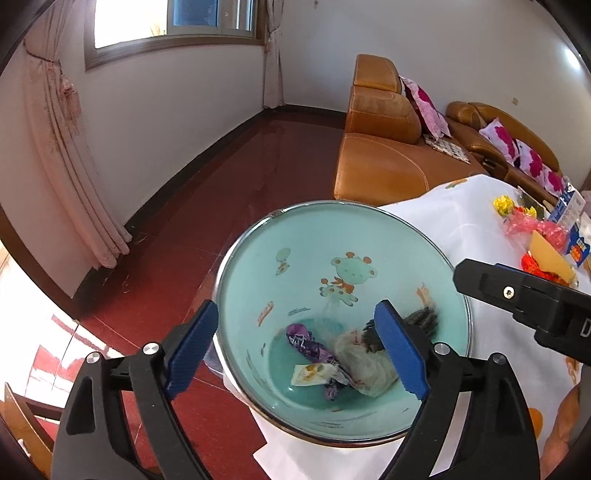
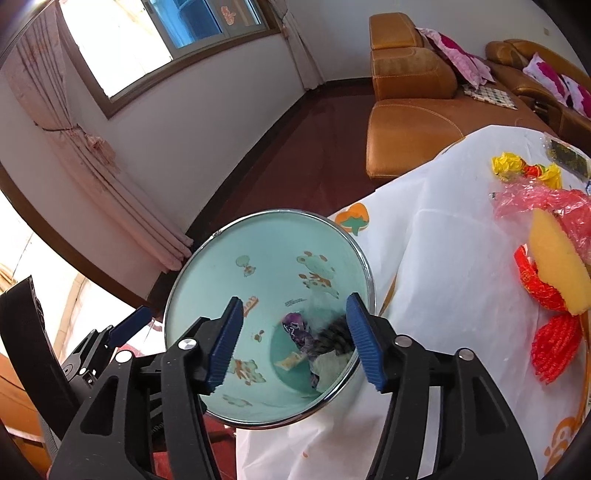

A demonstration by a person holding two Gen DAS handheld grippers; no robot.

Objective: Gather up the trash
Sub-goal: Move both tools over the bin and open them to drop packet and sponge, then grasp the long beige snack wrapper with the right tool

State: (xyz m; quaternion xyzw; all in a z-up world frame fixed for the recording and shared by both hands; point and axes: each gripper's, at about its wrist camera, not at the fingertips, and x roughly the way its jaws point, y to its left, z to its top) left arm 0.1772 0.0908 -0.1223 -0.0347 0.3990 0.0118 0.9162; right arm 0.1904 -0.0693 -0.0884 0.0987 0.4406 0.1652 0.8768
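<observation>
Blue-padded fingers of the left gripper (image 1: 299, 349) stand spread apart at the 6 o'clock edge of the left wrist view, one pad outside the metal rim and the other over the mouth of a mint-green cartoon-printed trash bin (image 1: 295, 236), gripping nothing. Right gripper (image 2: 293, 341), seen in its own camera, is likewise parted and empty above the same bin (image 2: 221, 266), which sits beside the edge of a table draped in a white cloth with orange prints (image 2: 454, 295). Down on the bin's floor lie the pieces already collected: a purple wrapper (image 1: 310, 345), a small yellow-stained white scrap (image 1: 310, 374), a crumpled pale tissue (image 1: 364, 363) and a dark, fuzzy item (image 1: 421, 319) too blurred to identify, all touching or overlapping near the bin's centre. Part of the right gripper's black body (image 1: 524, 299) enters the left wrist view at 3 o'clock. Farther out on the tablecloth, toward 2 o'clock in the right wrist view, more litter waits: a yellow sponge-like wedge (image 2: 557, 258) resting on red net packaging (image 2: 554, 347), pink plastic film (image 2: 528, 201) and yellow crumpled wrappers (image 2: 508, 164). Beyond the table, an orange-brown leather sofa (image 2: 410, 122) with pink floral cushions (image 2: 458, 55) lines the wall at 1 o'clock, a dark red floor (image 1: 236, 173) runs to the corner, and a curtained window (image 1: 170, 22) fills 11 o'clock.
</observation>
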